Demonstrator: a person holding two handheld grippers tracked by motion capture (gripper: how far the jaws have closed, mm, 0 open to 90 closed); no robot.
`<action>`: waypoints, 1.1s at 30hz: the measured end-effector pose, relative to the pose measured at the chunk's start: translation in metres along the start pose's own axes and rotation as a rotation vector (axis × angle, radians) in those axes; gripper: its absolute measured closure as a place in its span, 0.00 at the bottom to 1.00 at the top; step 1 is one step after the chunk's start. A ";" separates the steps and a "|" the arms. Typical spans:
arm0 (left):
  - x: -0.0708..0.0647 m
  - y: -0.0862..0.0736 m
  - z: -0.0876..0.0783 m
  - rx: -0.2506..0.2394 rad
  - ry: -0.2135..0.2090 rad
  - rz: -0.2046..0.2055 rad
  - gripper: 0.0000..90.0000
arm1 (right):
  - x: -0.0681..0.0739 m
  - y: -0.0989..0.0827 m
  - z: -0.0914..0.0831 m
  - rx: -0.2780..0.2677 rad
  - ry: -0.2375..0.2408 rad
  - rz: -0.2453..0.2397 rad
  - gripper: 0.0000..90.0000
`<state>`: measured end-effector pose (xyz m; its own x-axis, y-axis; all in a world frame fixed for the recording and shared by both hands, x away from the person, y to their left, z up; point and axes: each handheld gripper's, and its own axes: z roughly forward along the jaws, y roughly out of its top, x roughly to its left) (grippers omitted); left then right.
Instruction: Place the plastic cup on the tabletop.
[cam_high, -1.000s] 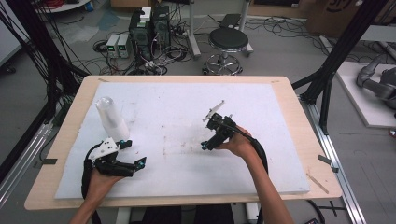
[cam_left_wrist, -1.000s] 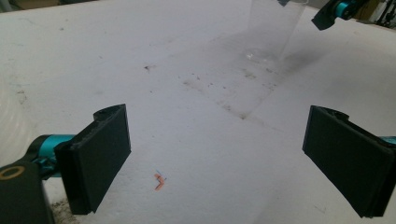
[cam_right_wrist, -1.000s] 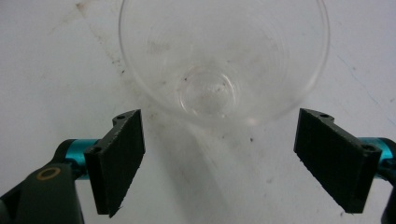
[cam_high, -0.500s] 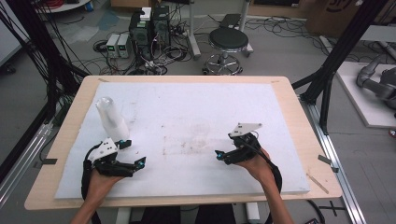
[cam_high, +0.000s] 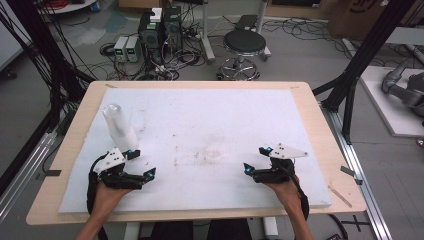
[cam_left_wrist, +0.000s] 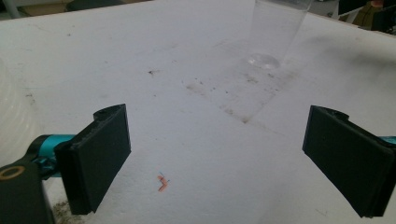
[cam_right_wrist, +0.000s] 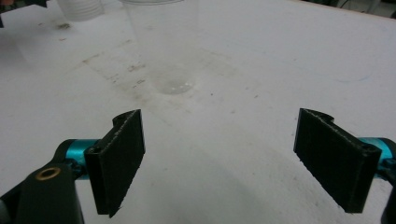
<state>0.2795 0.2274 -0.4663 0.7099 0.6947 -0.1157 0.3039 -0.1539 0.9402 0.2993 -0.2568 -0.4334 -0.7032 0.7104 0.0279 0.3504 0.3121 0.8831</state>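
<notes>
In the left gripper view the clear plastic cup (cam_left_wrist: 274, 32) is cut off by the top edge, its rim out of frame. The right gripper view likewise crops this cup's upper part. From above it is too faint against the white foam-covered counter (cam_high: 250, 115) to make out. The ribbed white cup stack (cam_left_wrist: 14, 116) is cropped at the left edge.

- A clear plastic cup (cam_right_wrist: 161, 42) is standing glossy and see-through.
- The stack of white cups (cam_high: 120, 127) is looking ribbed, translucent.
- The white sheet (cam_high: 215, 120) is lying matt, stained.
- The wooden table (cam_high: 320, 125) is showing smooth edges.
</notes>
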 end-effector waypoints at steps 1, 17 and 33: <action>0.000 0.000 0.000 0.001 0.002 0.002 0.09 | 0.000 -0.001 0.000 -0.008 -0.006 0.004 0.18; -0.002 -0.001 -0.001 -0.012 0.029 0.013 0.09 | -0.010 -0.014 -0.004 -0.037 -0.063 0.032 0.18; -0.002 -0.001 -0.002 -0.017 0.028 0.016 0.09 | -0.009 -0.018 0.001 -0.028 -0.066 0.017 0.18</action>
<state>0.2766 0.2271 -0.4663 0.6964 0.7118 -0.0915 0.2817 -0.1539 0.9471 0.2997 -0.2677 -0.4506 -0.6546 0.7558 0.0134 0.3442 0.2822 0.8955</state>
